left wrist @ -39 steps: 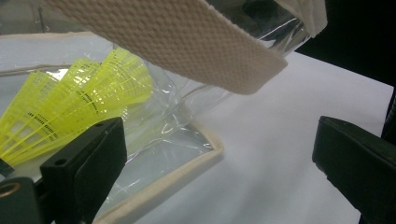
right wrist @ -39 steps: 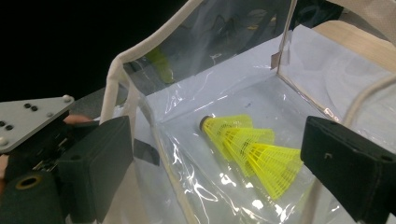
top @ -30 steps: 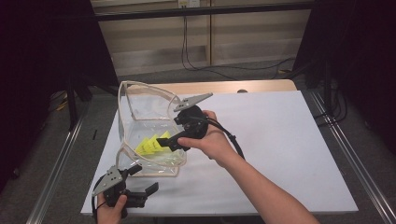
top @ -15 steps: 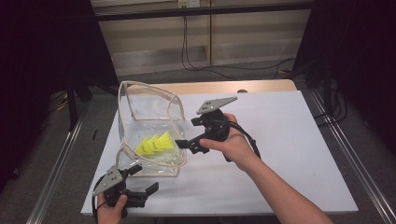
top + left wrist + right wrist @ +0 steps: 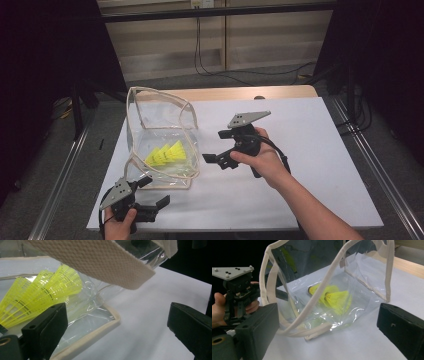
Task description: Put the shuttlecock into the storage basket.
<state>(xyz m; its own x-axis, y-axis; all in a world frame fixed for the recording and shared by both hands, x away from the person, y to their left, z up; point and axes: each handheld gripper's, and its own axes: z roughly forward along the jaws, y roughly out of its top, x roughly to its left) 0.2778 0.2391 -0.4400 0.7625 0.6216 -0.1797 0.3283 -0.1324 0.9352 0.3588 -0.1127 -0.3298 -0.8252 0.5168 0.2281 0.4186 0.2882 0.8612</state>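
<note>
A clear plastic bag (image 5: 161,131) with beige trim stands open on the white tabletop (image 5: 320,150). Three yellow shuttlecocks (image 5: 166,154) lie inside it on the bottom. My right gripper (image 5: 218,146) hovers open and empty just right of the bag, jaws pointing at it. My left gripper (image 5: 154,191) rests open at the bag's near corner, by the table's front edge. In the left gripper view the shuttlecocks (image 5: 42,293) show through the bag wall under a beige strap (image 5: 100,262). The right gripper view faces the bag (image 5: 362,277), the shuttlecocks (image 5: 332,298) and the left gripper (image 5: 237,290) beyond.
A wooden strip (image 5: 250,93) borders the table's far side. Metal rails (image 5: 372,170) run along both sides, with dark floor and cables (image 5: 210,65) behind. White surface stretches to the right of my right hand.
My right gripper has drawn back out of the bag's mouth to the right, open and empty. The shuttlecocks stay in the bag. The left gripper has not moved.
</note>
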